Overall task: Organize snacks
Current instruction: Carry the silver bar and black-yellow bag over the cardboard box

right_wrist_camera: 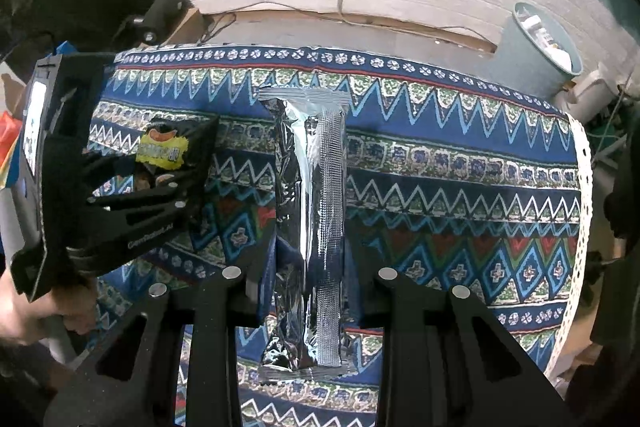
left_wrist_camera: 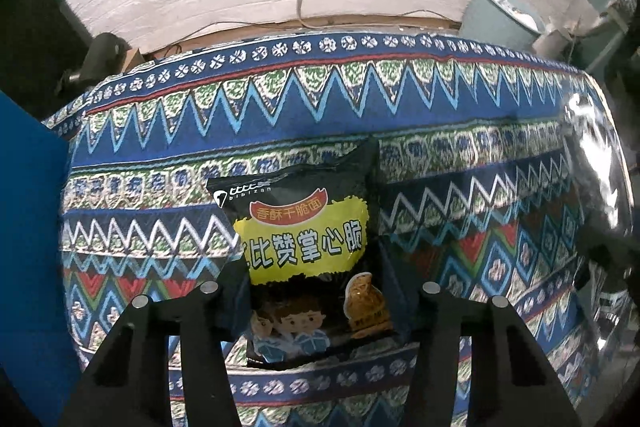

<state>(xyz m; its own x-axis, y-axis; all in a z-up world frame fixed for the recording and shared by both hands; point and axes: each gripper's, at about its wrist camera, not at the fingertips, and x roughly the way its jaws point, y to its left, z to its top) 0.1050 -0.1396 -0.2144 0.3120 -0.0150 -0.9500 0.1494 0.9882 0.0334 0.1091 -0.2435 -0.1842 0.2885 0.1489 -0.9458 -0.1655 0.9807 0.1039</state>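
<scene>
Left gripper (left_wrist_camera: 316, 291) jaws clamp black snack bag (left_wrist_camera: 304, 231); right gripper (right_wrist_camera: 308, 291) jaws clamp silver packet (right_wrist_camera: 310, 227).

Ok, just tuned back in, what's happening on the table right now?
A person is working with a handheld tool in each hand over the blue patterned tablecloth. The left tool is closed on a black and yellow noodle snack packet, held up off the cloth. The right tool grips a long silver foil snack packet around its lower half. Neither packet has been set down anywhere yet.
</scene>
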